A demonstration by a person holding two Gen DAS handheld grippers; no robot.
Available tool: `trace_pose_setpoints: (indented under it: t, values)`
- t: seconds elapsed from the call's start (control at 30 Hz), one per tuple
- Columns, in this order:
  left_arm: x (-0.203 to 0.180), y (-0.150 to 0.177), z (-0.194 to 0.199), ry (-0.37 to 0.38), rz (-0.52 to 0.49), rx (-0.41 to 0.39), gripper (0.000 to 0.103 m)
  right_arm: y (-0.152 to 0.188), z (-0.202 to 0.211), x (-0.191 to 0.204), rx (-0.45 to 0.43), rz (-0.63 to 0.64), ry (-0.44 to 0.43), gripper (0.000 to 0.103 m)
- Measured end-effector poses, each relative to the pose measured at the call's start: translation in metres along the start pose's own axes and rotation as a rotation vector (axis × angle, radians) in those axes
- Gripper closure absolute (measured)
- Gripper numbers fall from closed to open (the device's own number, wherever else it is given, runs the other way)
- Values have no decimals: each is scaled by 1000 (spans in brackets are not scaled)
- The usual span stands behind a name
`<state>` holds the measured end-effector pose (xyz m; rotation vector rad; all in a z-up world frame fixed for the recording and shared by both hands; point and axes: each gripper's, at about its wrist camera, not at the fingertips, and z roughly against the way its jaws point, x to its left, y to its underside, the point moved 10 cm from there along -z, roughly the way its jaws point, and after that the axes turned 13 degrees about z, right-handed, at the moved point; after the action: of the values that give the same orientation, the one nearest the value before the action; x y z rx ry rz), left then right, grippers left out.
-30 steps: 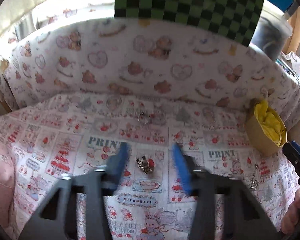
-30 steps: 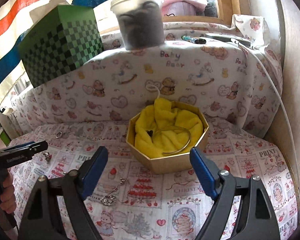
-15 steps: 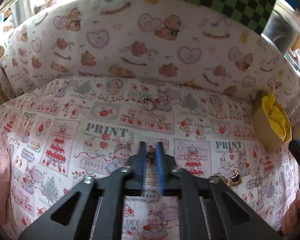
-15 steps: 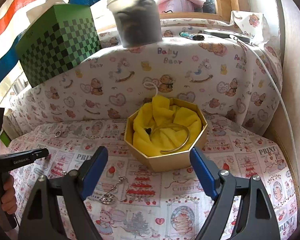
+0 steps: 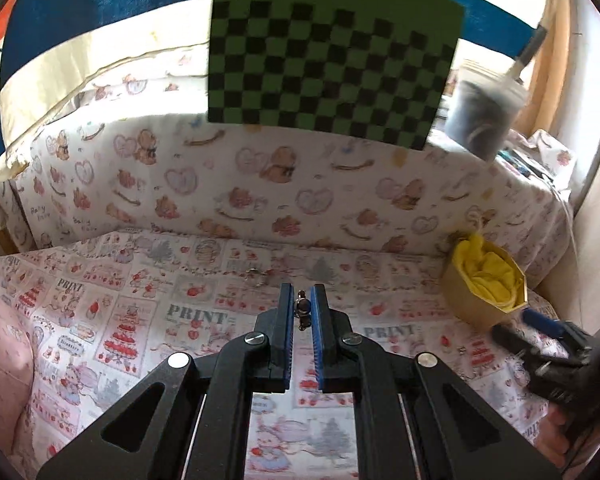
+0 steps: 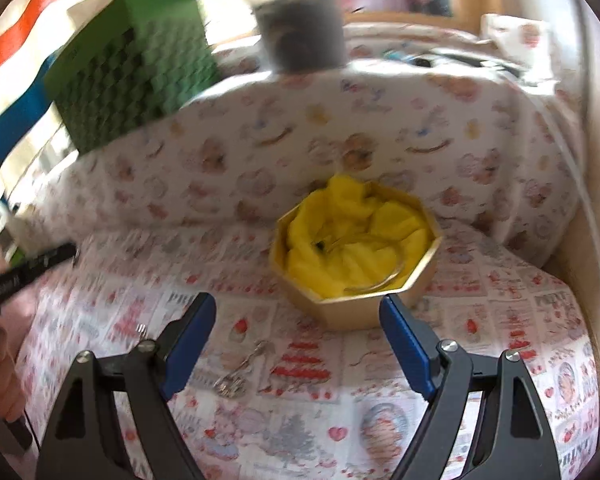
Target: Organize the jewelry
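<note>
My left gripper (image 5: 302, 300) is shut on a small metal charm (image 5: 301, 307) and holds it above the printed cloth. An octagonal gold box (image 5: 469, 303) lined with yellow cloth stands at the right; in the right wrist view the box (image 6: 356, 312) holds a thin bangle (image 6: 384, 280). My right gripper (image 6: 298, 320) is open and empty, just in front of the box. A silver pendant on a chain (image 6: 236, 376) lies on the cloth between its fingers. A small ring (image 5: 256, 273) lies on the cloth beyond the left gripper.
A padded wall with a bear print (image 5: 300, 184) rises behind the cloth. A green checkered box (image 5: 332, 68) and a dark plastic tub (image 5: 484, 116) stand on top of it. The right gripper shows at the right edge of the left wrist view (image 5: 548, 340).
My left gripper closed on the charm and lifted it off the cloth. The right gripper stayed open and shifted a little; its view is now blurred.
</note>
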<state>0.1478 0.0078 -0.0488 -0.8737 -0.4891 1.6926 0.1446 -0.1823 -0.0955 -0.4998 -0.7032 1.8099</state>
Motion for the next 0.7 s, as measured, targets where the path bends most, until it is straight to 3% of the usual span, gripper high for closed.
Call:
trace_pose_setpoints:
  t: [0.13, 0.27, 0.37, 0.47, 0.57, 0.63, 0.7]
  values:
    - [-7, -2, 1, -9, -25, -13, 96, 12, -17, 25, 89, 70, -57, 21]
    - [-3, 3, -7, -1, -17, 18, 95, 29, -33, 31, 193, 165, 33, 22]
    - [0, 3, -9, -11, -8, 18, 95, 29, -36, 35, 191, 187, 40, 25]
    - [1, 3, -10, -2, 7, 31, 95, 30, -36, 40, 196, 192, 17, 35]
    - [3, 3, -12, -2, 12, 33, 96, 29, -32, 46, 201, 193, -1, 57]
    - [3, 2, -12, -11, -9, 24, 95, 29, -30, 45, 212, 186, -13, 80]
    - [3, 2, -12, -33, -29, 10, 95, 30, -29, 39, 224, 182, -12, 97]
